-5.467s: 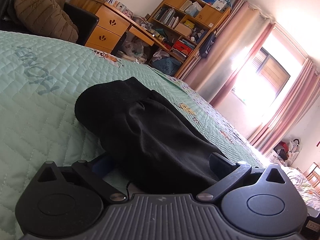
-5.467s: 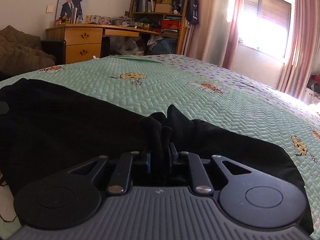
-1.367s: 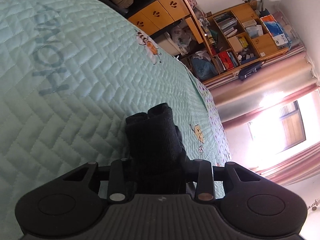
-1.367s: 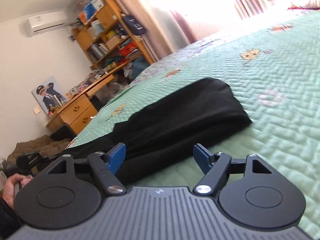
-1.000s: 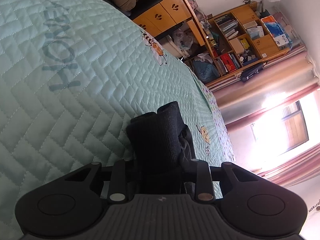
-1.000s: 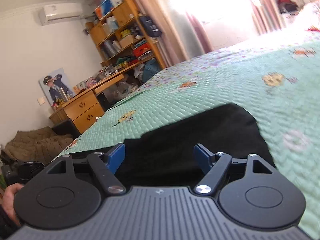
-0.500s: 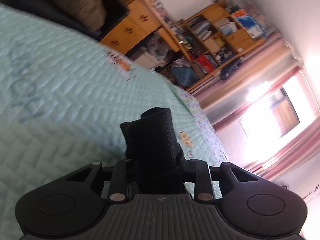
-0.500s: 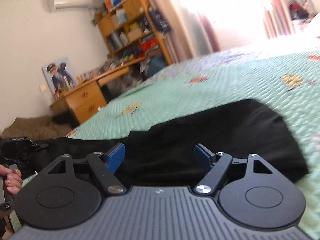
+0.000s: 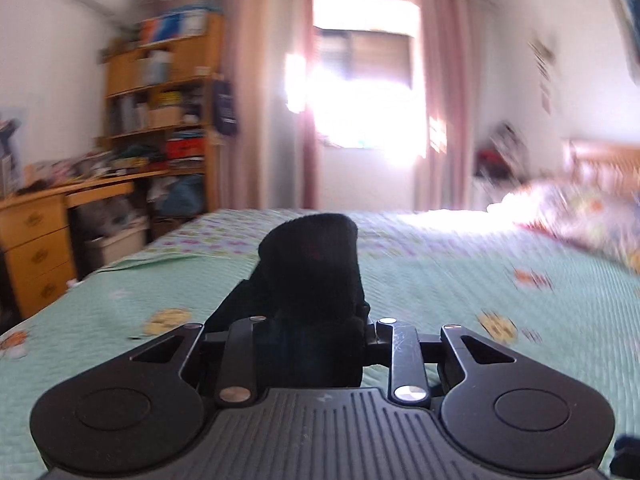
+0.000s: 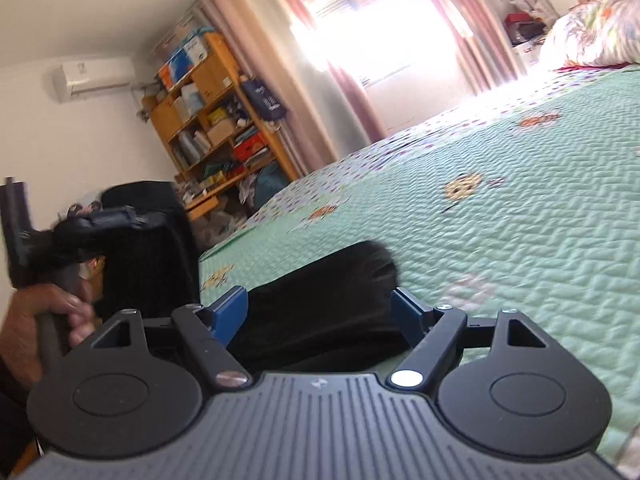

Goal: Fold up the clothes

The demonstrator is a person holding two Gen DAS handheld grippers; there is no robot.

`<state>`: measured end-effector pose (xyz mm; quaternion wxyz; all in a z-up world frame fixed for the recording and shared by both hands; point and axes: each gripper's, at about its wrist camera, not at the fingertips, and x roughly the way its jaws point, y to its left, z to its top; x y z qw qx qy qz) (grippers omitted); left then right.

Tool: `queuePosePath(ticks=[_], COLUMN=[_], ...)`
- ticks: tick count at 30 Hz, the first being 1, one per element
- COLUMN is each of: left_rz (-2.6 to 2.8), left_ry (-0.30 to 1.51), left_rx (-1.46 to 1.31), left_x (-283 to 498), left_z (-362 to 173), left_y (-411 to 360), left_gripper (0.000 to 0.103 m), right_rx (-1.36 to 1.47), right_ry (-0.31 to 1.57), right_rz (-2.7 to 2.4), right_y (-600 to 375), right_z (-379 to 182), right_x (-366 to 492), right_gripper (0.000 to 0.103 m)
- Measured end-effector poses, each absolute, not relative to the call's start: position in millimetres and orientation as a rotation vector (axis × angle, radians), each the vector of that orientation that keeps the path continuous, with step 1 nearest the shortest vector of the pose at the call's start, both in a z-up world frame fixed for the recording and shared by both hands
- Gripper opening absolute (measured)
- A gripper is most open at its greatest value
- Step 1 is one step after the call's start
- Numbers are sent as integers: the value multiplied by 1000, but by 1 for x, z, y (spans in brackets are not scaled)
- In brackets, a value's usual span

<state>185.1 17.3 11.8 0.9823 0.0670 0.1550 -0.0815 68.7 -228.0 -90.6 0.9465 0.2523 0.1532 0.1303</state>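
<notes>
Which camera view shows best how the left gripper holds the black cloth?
The right wrist view: it shows the left gripper from outside, lifted above the bed, with the black cloth hanging from it. The left wrist view shows only a bunch of this cloth between its own jaws, blurred.

The left gripper (image 9: 308, 332) is clamped on black cloth (image 9: 310, 264), raised; the right gripper (image 10: 320, 312) gapes wide, level.

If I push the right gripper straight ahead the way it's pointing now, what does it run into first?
Most likely the black garment: the right gripper is open, and the cloth lies on the green quilt between its blue fingers. Whether the pads already touch it is unclear.
</notes>
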Motion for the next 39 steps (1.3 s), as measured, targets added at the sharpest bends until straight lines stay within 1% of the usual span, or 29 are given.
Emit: queuePosePath(ticks=[3, 5, 7, 12, 16, 19, 20, 21, 23, 24, 25, 27, 28, 33, 36, 39], left_rz=[-197, -210, -227, -236, -246, -258, -246, -233, -203, -184, -169, -172, -174, -136, -120, -74], left_ry=[409, 470, 486, 418, 405, 467, 458, 437, 385, 352, 306, 251, 237, 208, 228, 284], left_rx=[352, 458, 516, 617, 710, 863, 921, 956, 1007, 1031, 1054, 1086, 1095, 1073, 958, 745], left_x=[195, 197, 191, 174, 172, 173, 170, 166, 159, 155, 150, 139, 135, 104, 69, 39], left_z=[-33, -61, -77, -80, -86, -104, -110, -113, -113, -113, -112, -110, -110, -104, -95, -76], left_y=[-51, -74, -86, -114, -139, -156, -159, -161, -165, -167, -169, -174, -176, -176, -151, -101], left_gripper=[30, 29, 29, 29, 29, 33, 35, 39, 58, 80, 95, 101, 102, 102, 102, 102], right_rx=[565, 600, 631, 711, 726, 740, 742, 741, 733, 725, 721, 724, 719, 702, 712, 692], right_ry=[303, 299, 288, 284, 265, 261, 262, 263, 260, 252, 248, 239, 227, 141, 106, 122], right_rz=[225, 207, 197, 228, 233, 227, 224, 225, 229, 229, 227, 217, 204, 132, 169, 289], right_y=[-256, -272, -286, -298, -298, -301, -301, -301, -300, -299, -299, -300, -301, -311, -317, -302], right_z=[-101, -107, -112, -120, -118, -120, -120, -120, -120, -119, -118, -117, -115, -98, -79, -57], right_x=[61, 57, 53, 54, 51, 49, 49, 50, 50, 48, 48, 48, 46, 37, 32, 37], right_gripper=[79, 79, 79, 79, 79, 79, 79, 79, 79, 79, 79, 79, 79, 79, 79, 80])
